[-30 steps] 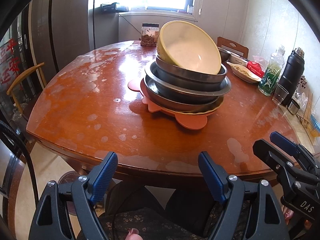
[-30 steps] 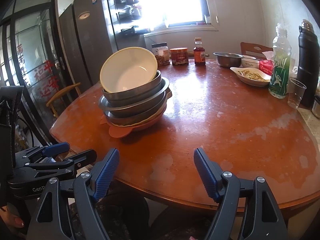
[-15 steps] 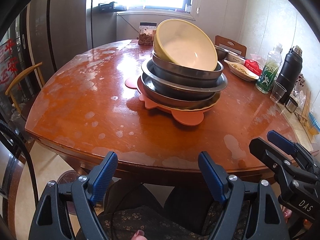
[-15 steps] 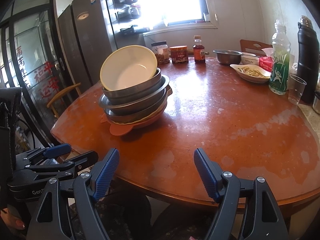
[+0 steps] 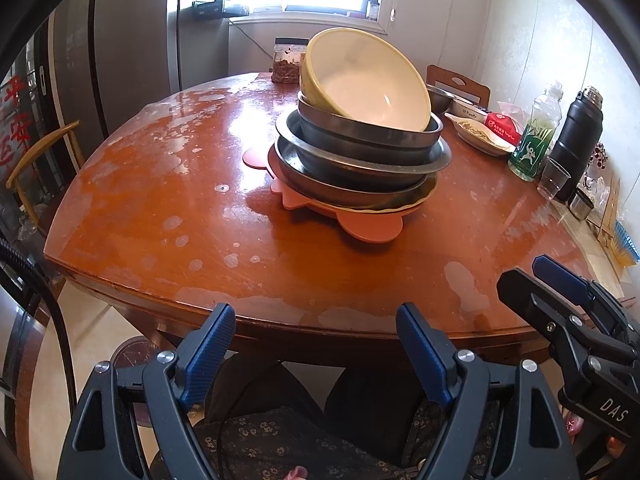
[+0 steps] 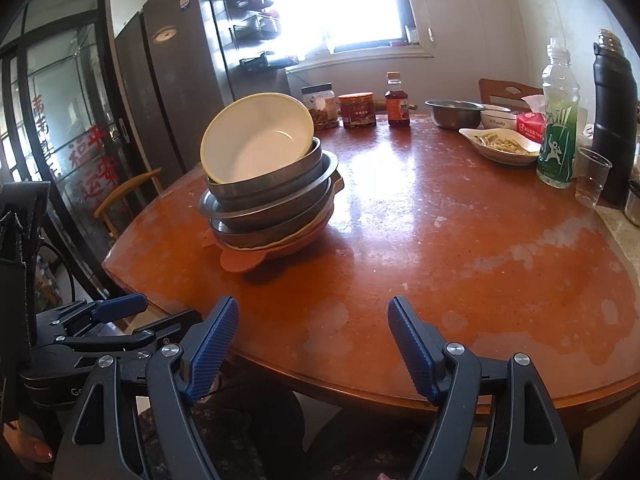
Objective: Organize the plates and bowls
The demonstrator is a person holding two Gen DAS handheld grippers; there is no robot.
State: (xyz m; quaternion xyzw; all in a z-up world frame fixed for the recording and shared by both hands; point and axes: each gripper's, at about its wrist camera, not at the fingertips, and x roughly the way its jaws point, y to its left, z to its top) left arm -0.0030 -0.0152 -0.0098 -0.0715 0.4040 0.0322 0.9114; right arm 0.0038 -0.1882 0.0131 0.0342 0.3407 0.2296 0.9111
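Dishes are all in one pile near the middle of the worktop (image 5: pixel 160 208): yellow bowl (image 5: pixel 366 80) on top, tipped over toward me because it's too wide to drop into the steel bowls (image 5: pixel 360 148) under it, so it just leans on a rim. Those steel ones nest into each other fine, widest at the bottom, sitting on a thin pale plate (image 5: pixel 404 206) and then a pink plate (image 5: pixel 372 228) with round ears sticking out. From the right-hand camera the yellow bowl (image 6: pixel 256 140) looks just as crooked.

Both my jaws are spread wide with nothing in them. Left gripper (image 5: pixel 316 344) and right gripper (image 6: pixel 312 336) hang off the near edge of the worktop, well short of the pile, side by side.

Honestly can't call it from this alone. Could be a heap I'm meant to sort into plates and bowls, could be the tidy stack I end up with. That leaning top bowl looks like the shaky bit either way.

Food dish (image 6: pixel 500 144), bottle (image 6: pixel 558 120) and flask (image 6: pixel 614 120) sit off to the right, well apart.
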